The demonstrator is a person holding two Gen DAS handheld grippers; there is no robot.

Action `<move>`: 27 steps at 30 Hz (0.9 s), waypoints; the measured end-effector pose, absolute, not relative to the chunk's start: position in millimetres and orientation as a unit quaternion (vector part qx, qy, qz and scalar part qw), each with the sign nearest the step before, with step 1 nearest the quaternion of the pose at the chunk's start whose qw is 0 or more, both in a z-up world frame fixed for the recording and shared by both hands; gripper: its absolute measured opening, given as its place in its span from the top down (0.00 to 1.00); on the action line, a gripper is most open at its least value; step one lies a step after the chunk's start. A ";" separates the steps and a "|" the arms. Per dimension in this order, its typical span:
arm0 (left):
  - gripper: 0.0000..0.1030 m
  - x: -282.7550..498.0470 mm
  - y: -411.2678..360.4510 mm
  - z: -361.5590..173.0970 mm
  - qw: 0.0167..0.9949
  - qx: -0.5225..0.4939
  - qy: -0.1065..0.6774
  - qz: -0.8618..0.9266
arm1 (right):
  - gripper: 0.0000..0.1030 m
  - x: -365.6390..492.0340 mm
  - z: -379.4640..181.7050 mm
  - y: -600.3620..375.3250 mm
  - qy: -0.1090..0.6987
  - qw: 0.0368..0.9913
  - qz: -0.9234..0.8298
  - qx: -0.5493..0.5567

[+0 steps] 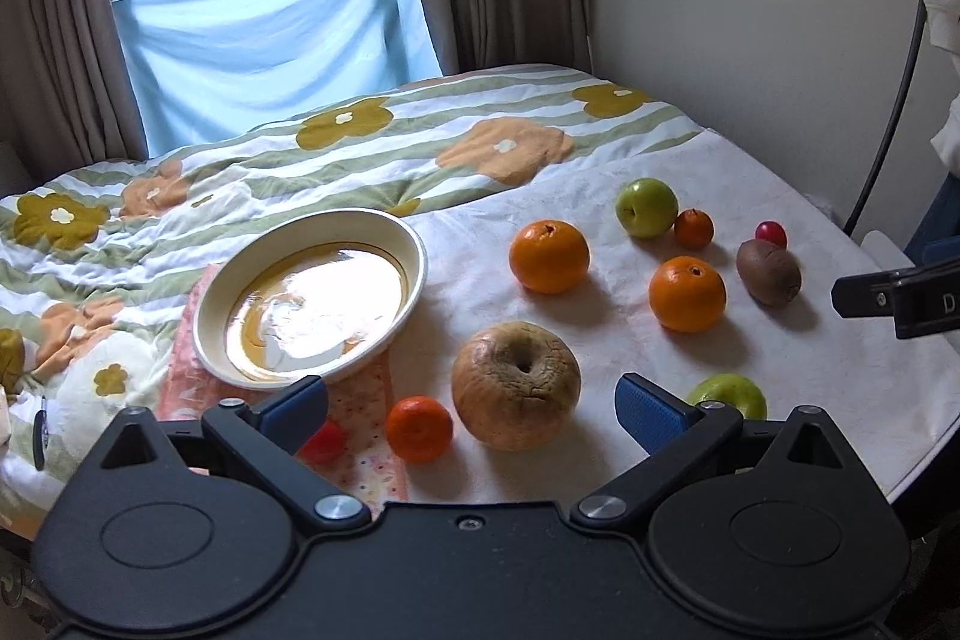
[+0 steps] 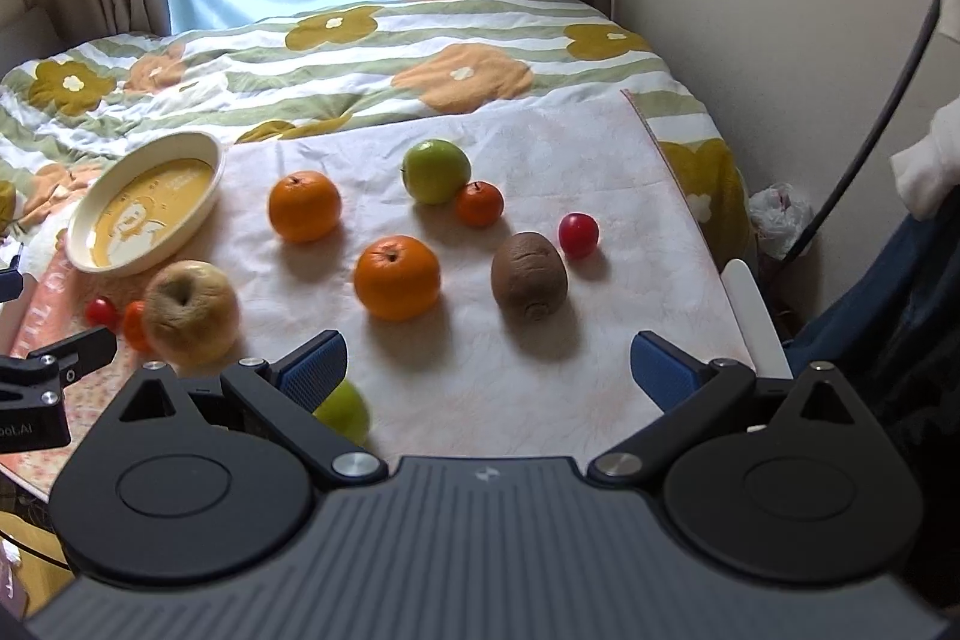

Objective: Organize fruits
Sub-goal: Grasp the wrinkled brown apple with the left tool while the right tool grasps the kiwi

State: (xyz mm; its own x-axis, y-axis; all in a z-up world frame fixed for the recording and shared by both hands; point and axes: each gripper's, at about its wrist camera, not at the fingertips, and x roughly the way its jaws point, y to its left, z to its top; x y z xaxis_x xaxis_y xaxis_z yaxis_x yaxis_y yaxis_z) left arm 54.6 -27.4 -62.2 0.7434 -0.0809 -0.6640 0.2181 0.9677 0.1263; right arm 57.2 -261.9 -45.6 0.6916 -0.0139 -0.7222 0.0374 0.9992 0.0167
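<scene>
Both pairs of tongs hang above the near edge of the bed, spread wide and holding nothing. The left tongs have the wrinkled tan apple lying straight ahead between the blue pads, stem hollow up, with a small orange mandarin just beside it on the left and a little red tomato half hidden behind the left pad. A green apple peeks out by the right pad. The right tongs face open pale cloth; ahead of them sits a brown fuzzy kiwi, its long axis pointing roughly toward the tongs, and to its left a large orange.

Further back lie a second large orange, a second green apple touching a small mandarin, and a red cherry tomato off to the right.

The cream oval dish with a yellow inside sits on the left, tilted on the flowered quilt, and seems empty, though glare washes out its middle. It's nearer the left tongs, so I'd guess the tan apple goes first.
</scene>
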 end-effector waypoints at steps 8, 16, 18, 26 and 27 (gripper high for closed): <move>0.00 75.3 -53.3 -101.8 0.930 0.120 0.345 -0.047 | 0.00 92.2 -85.1 -289.0 0.390 0.921 0.016 -0.006; 0.05 90.3 -78.2 -125.8 0.927 0.166 0.335 -0.024 | 0.00 117.3 -115.5 -306.4 0.397 0.917 0.040 -0.013; 0.08 93.4 -80.8 -130.0 0.925 0.170 0.338 -0.023 | 0.00 123.7 -120.1 -307.8 0.403 0.914 0.045 -0.010; 0.16 103.7 -83.2 -141.4 0.918 0.173 0.357 -0.012 | 0.05 140.2 -130.2 -305.8 0.410 0.910 0.067 -0.007; 0.19 104.6 -83.2 -142.3 0.918 0.173 0.358 -0.012 | 0.07 142.4 -130.9 -305.5 0.409 0.910 0.070 -0.007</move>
